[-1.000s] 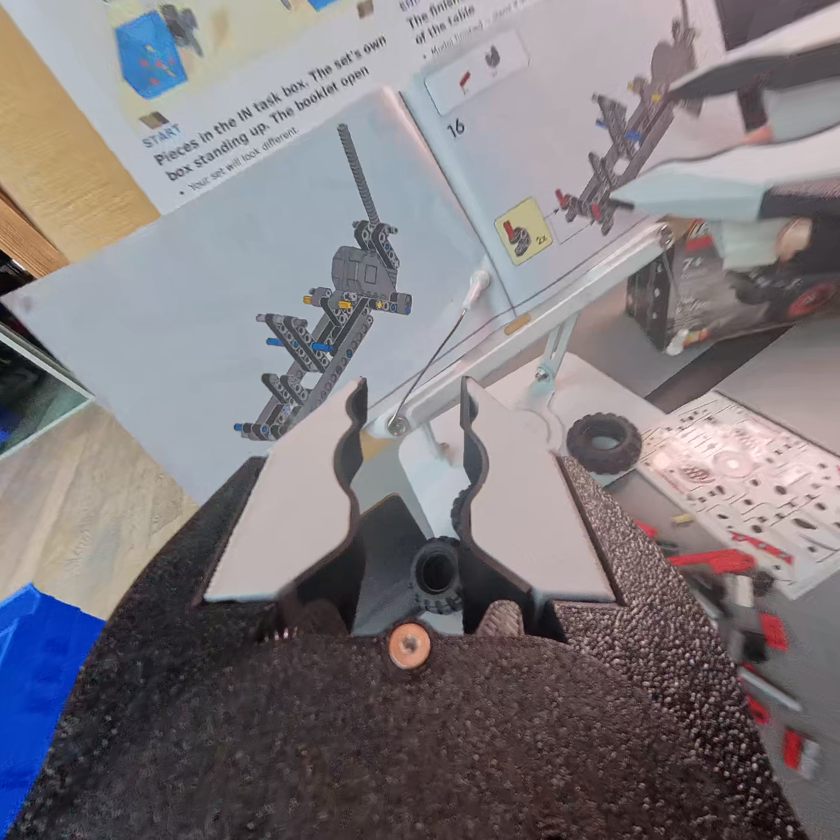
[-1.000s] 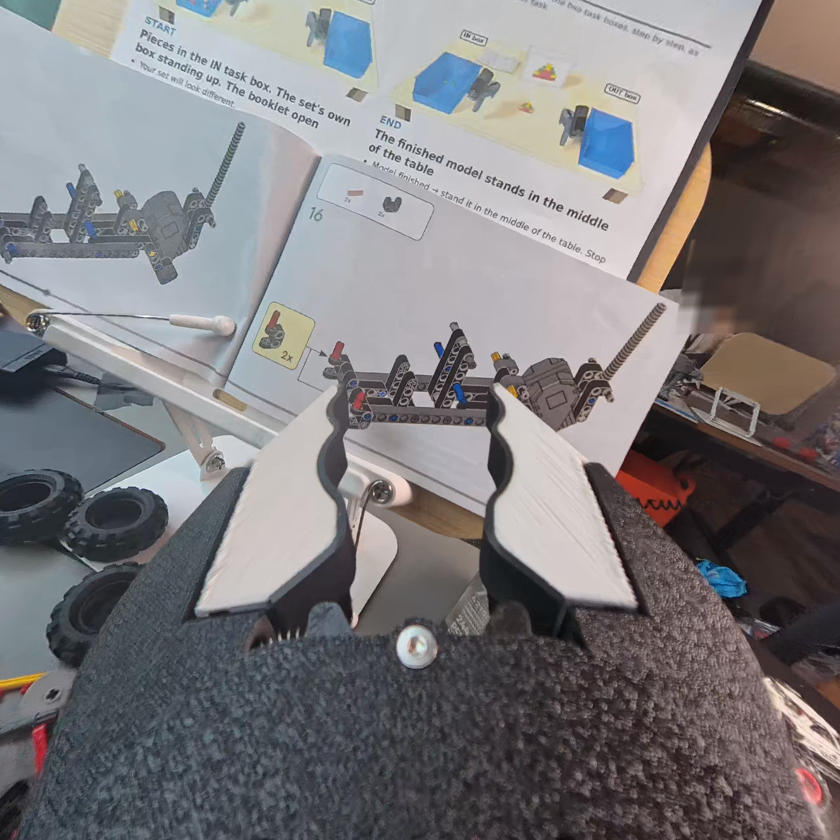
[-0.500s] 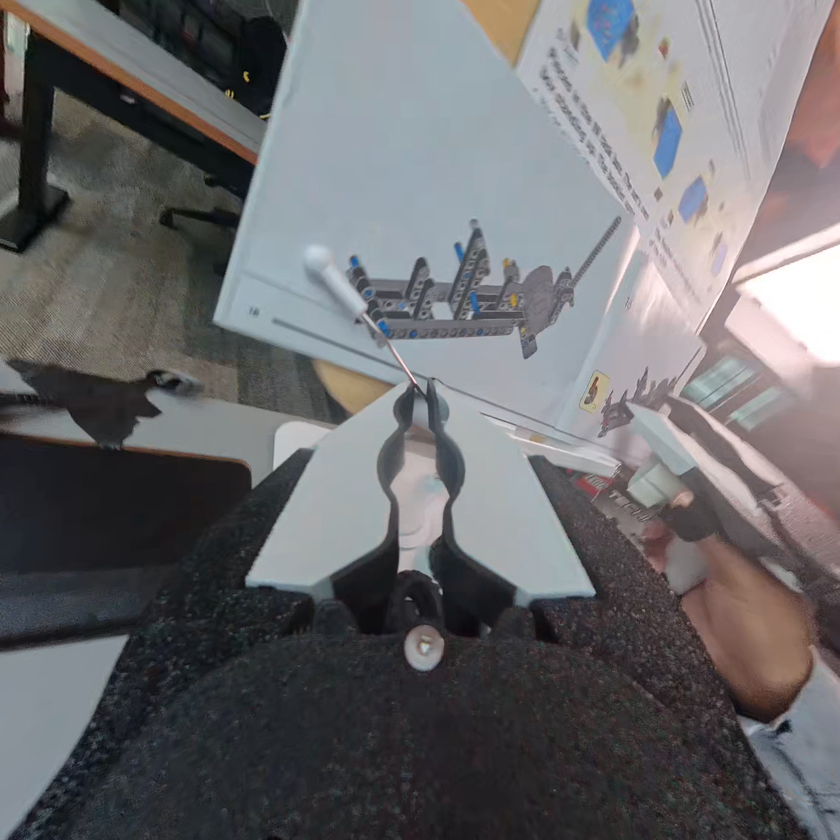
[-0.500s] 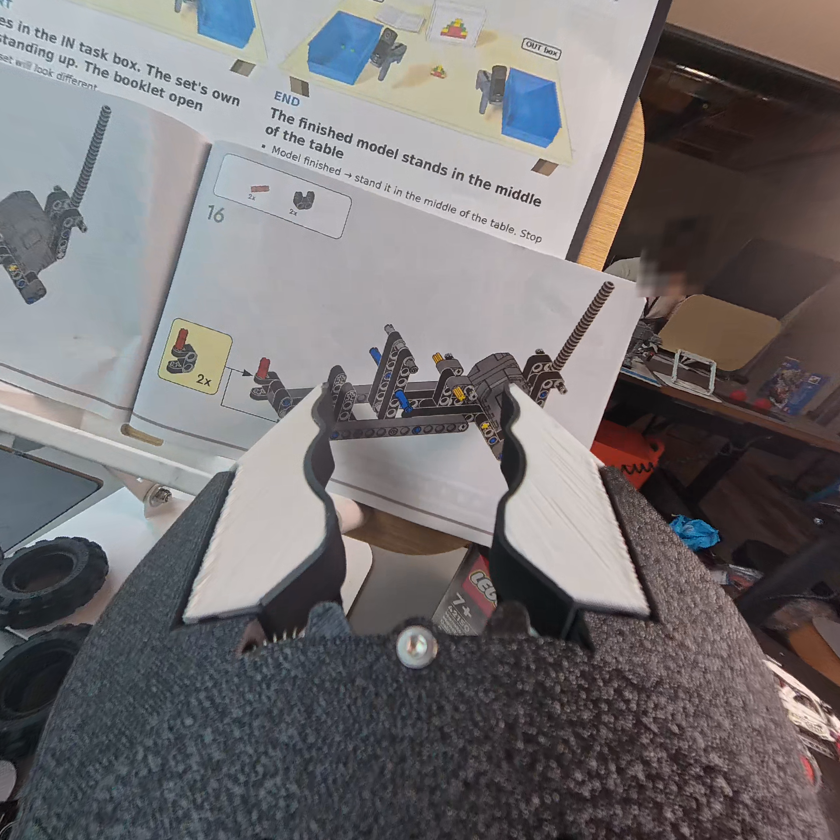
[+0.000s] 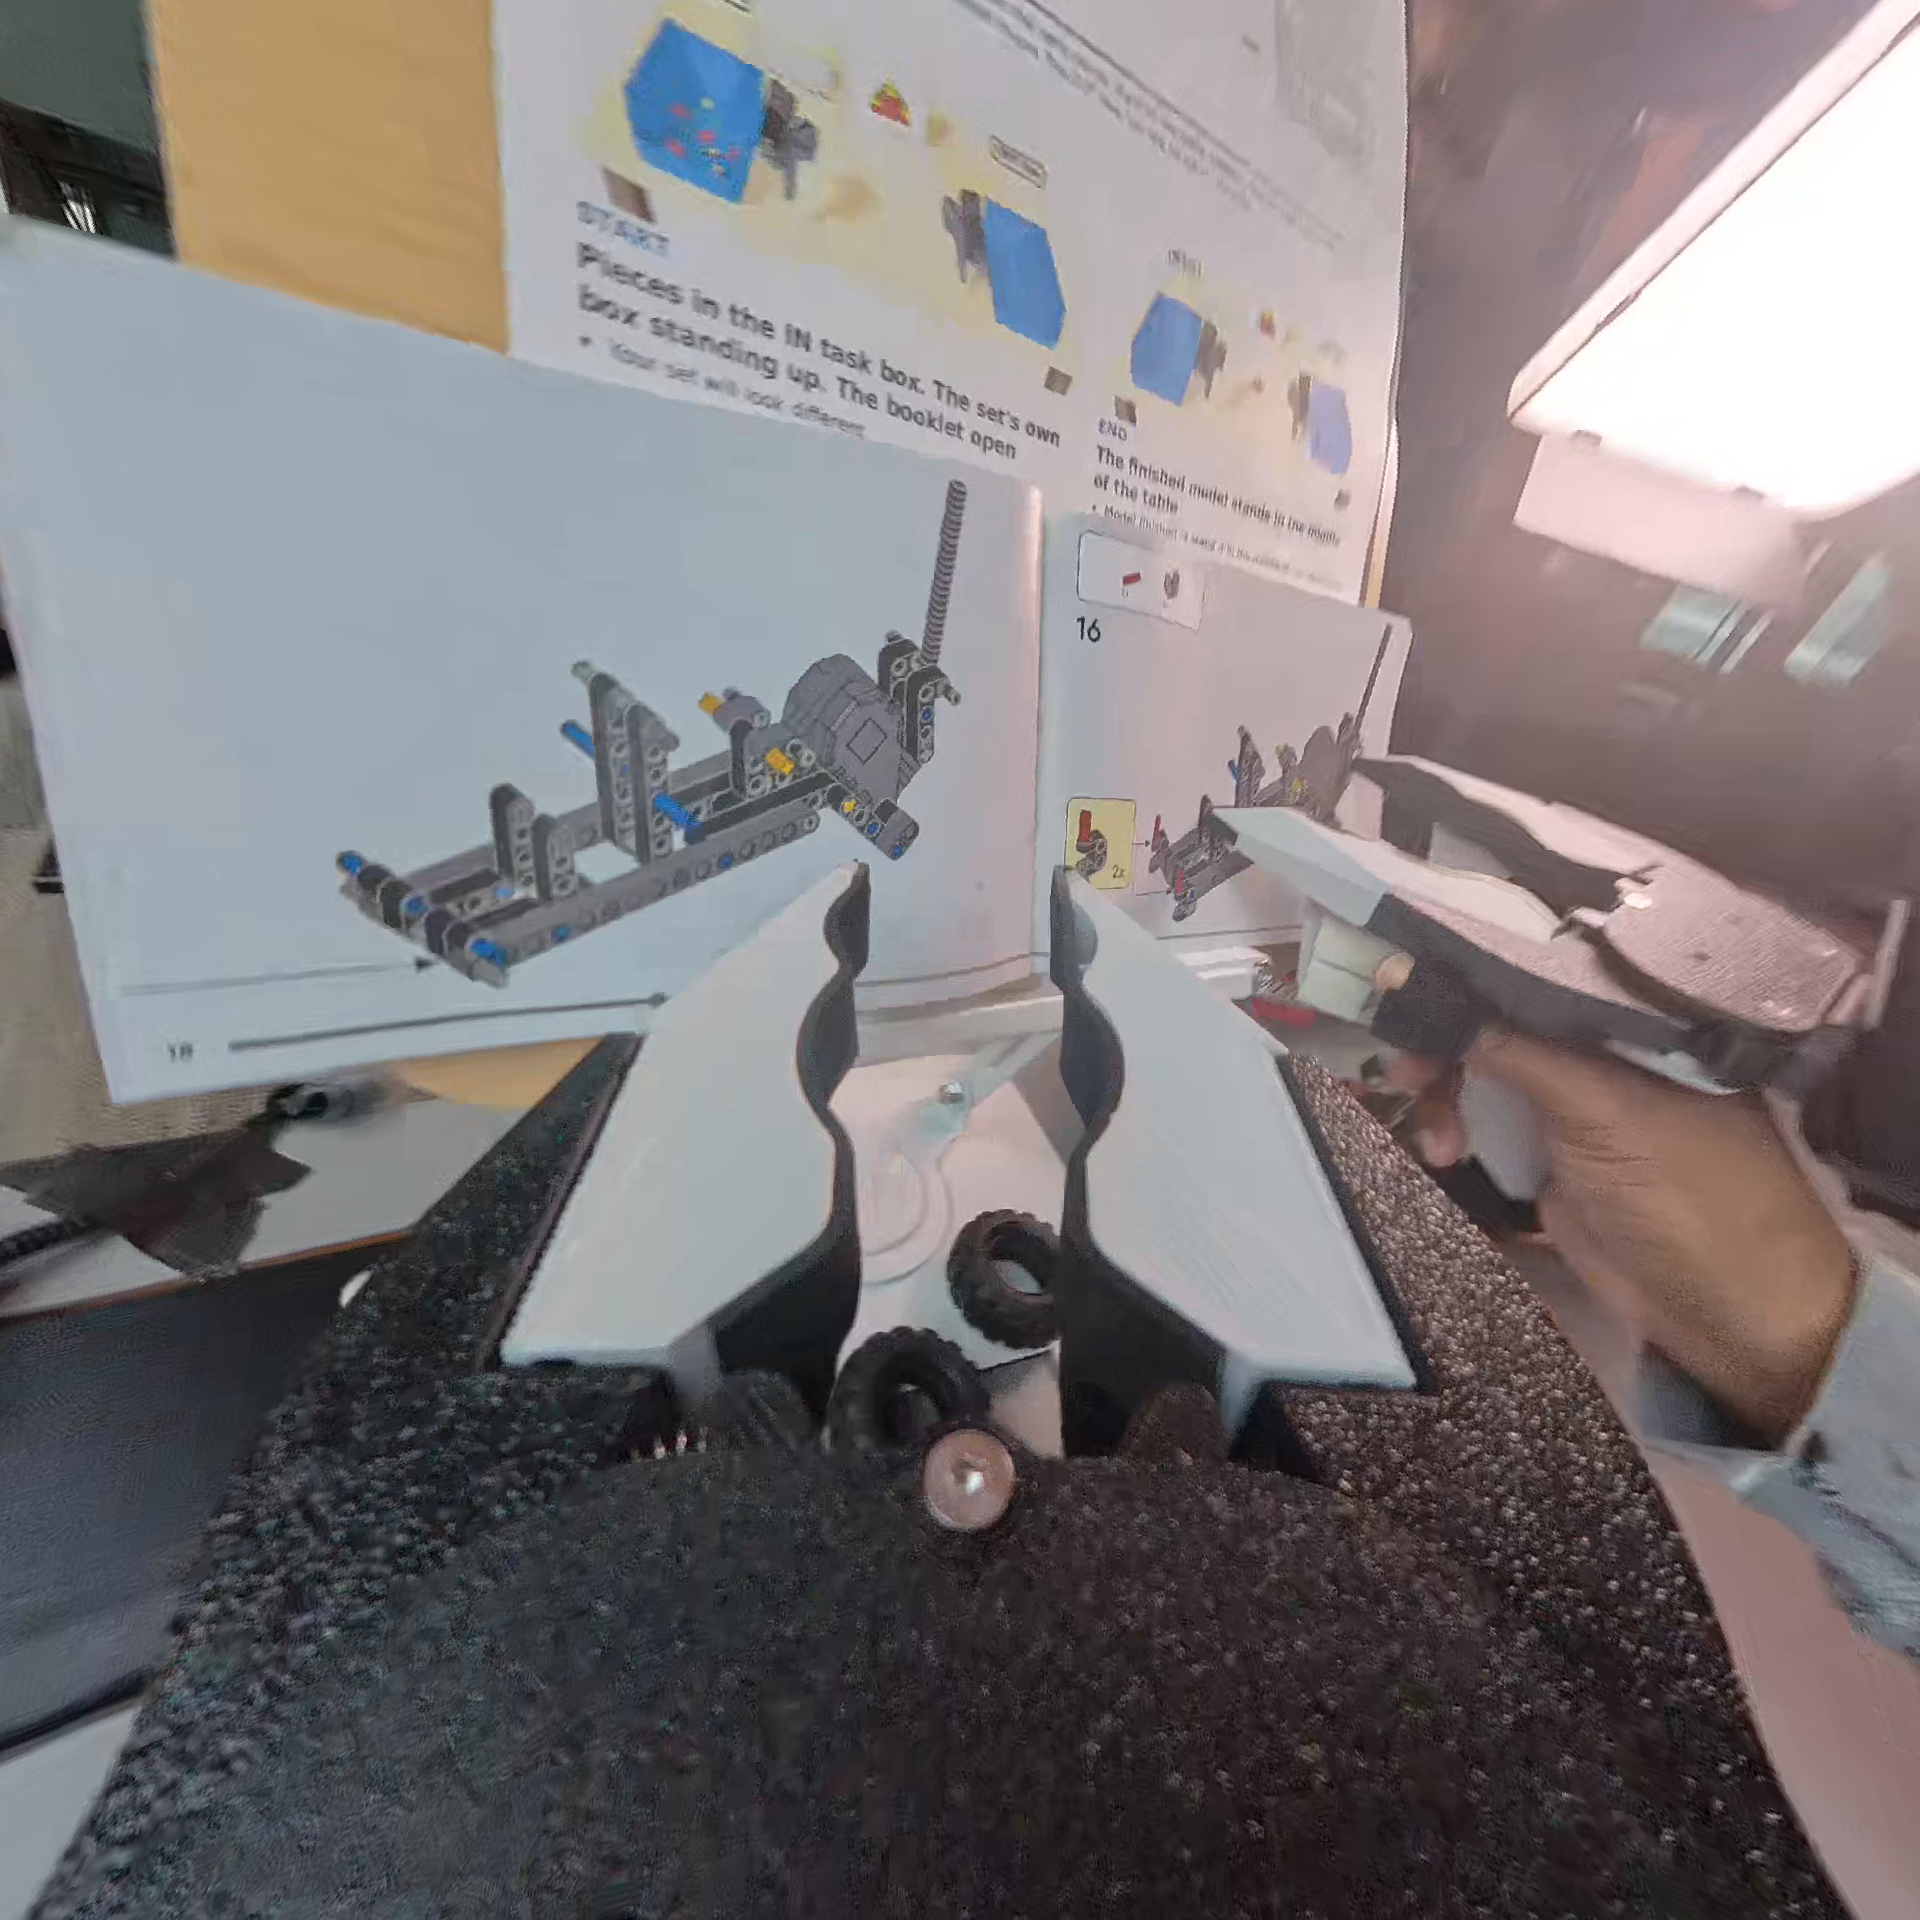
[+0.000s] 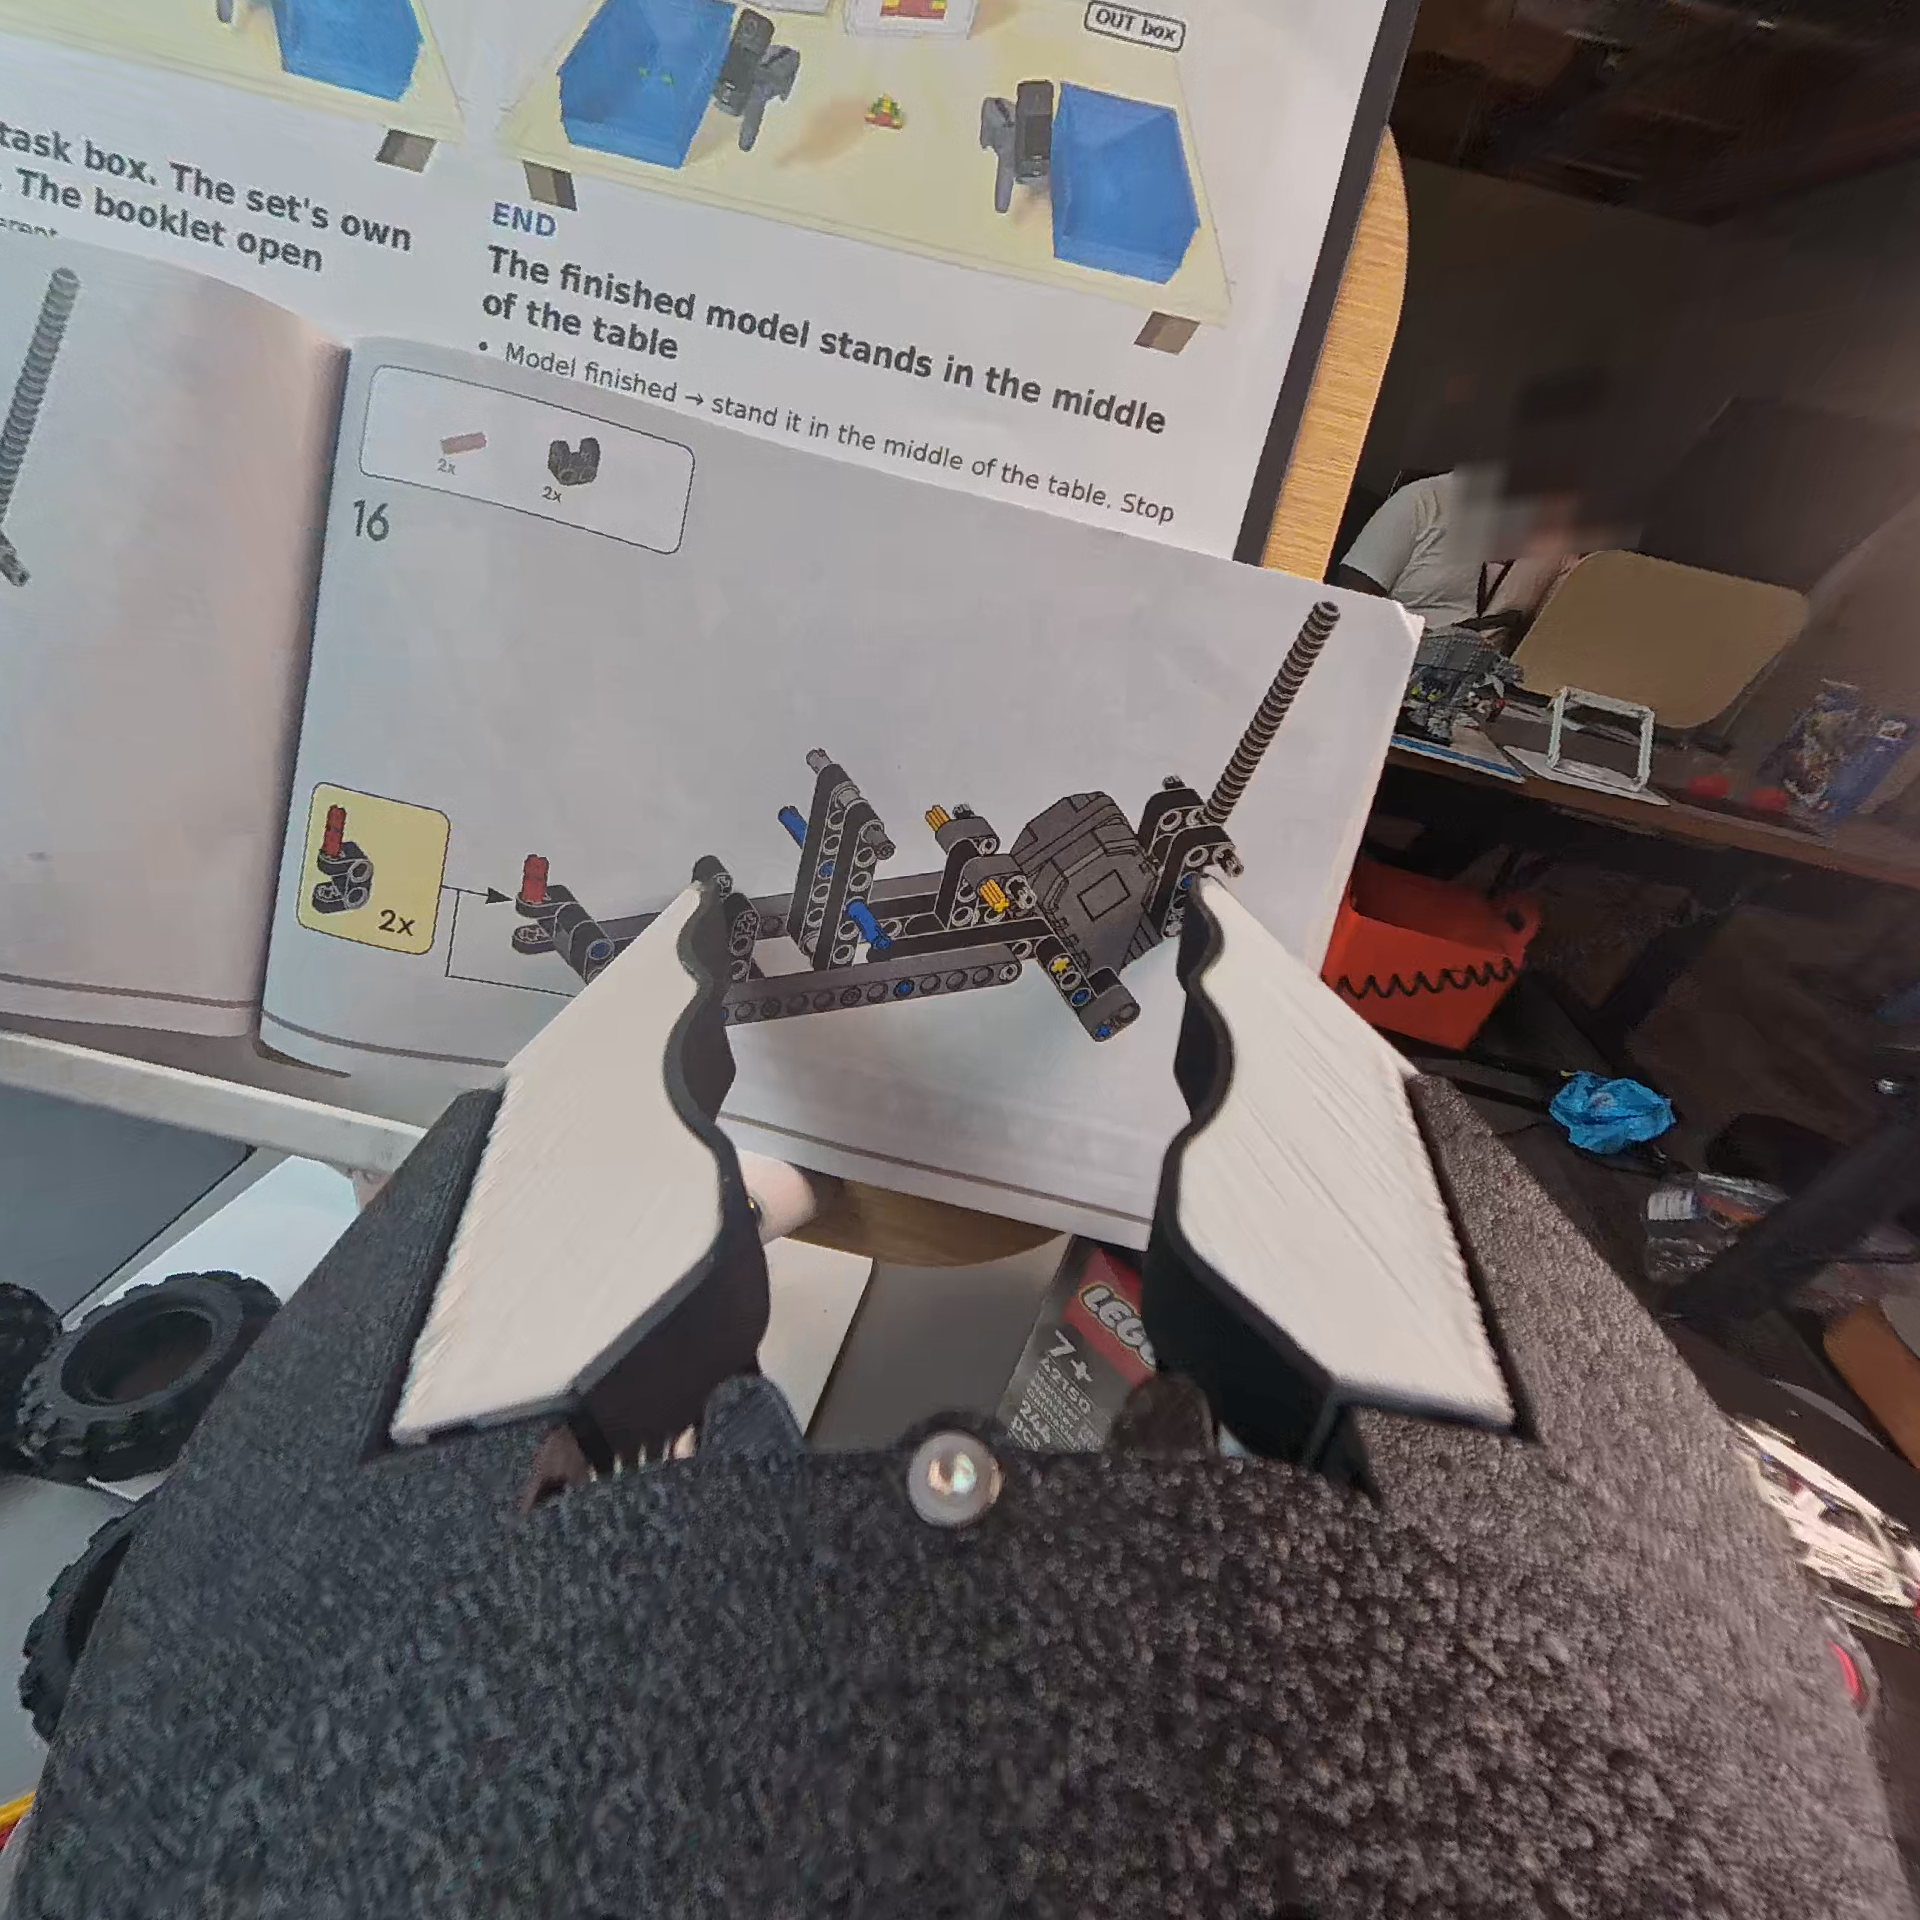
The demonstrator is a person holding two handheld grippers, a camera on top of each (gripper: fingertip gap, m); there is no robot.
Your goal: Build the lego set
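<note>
Left gripper [image 5: 956, 904]: white fingers with wavy black inner edges, spread apart, nothing between them. Held level, aimed at the reading material rather than at parts; judged a look-up pause, not a grasp.

Through the gap at 6 o'clock, two small black knobbly rubber tyres [image 5: 1003, 1288] lie loose on the round white base of the stand [image 5: 904, 1195], near each other, untouched.

At 12 o'clock, the open pale-grey instruction booklet [image 5: 520, 644] stands propped upright on that stand, presumably so both pages face the builder while both hands are occupied. Behind it, a larger white printed sheet with blue box drawings [image 5: 935, 260] leans against a tan wooden panel [image 5: 332, 156].

At 3 o'clock in the left wrist view, a hand [image 5: 1662, 1226] carries the right gripper [image 5: 1288, 862], tips toward the right-hand page.

Right gripper, own view [image 6: 945, 904]: fingers parted wide, empty, framing the grey chassis drawing on that page. At 6 o'clock below the page edge, the red-and-black cardboard set box [image 6: 1091, 1351]. At 8 o'clock, more black tyres [image 6: 135, 1371] on the table.

No assembled model is visible; the loose tyres are all that clearly shows of the lego set here. Next move likely calls for finding the pieces that page shows.
</note>
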